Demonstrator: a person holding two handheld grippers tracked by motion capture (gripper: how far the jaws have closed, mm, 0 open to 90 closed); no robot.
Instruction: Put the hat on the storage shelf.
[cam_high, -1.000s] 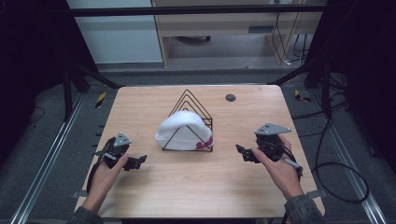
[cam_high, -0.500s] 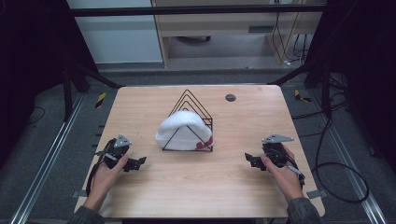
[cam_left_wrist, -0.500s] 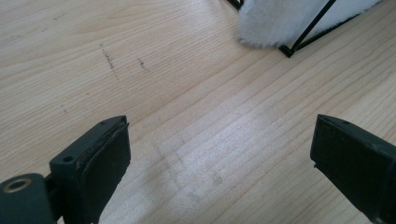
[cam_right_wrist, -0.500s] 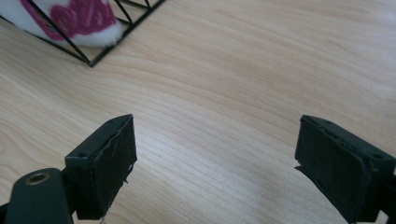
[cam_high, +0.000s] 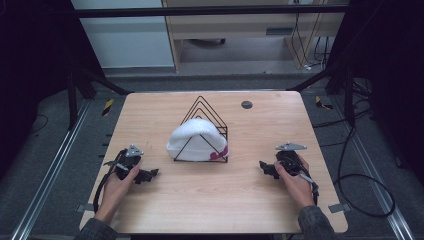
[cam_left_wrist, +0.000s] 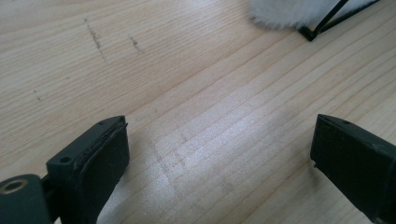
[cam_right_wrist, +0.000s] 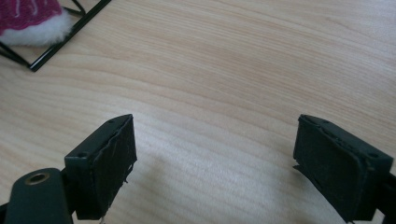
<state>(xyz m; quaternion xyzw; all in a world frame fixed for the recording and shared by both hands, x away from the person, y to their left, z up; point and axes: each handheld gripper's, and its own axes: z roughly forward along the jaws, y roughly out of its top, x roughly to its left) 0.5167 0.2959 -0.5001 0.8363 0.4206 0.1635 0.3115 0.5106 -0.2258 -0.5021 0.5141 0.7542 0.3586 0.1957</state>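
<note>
Two open tools are resting low on the bench, nothing gripped.

Your right tool (cam_high: 265, 168) has been dropping back toward you over the last second; your left tool (cam_high: 148, 175) is staying put. With the white fleece hat (cam_high: 196, 140) sitting in the black wire rack (cam_high: 204, 107) between them, you're looking done or reset.

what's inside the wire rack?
A white fluffy hat with a pink patch sits in the black wire rack, bulging out its front. Whatever lies under or behind the hat is covered.
</note>
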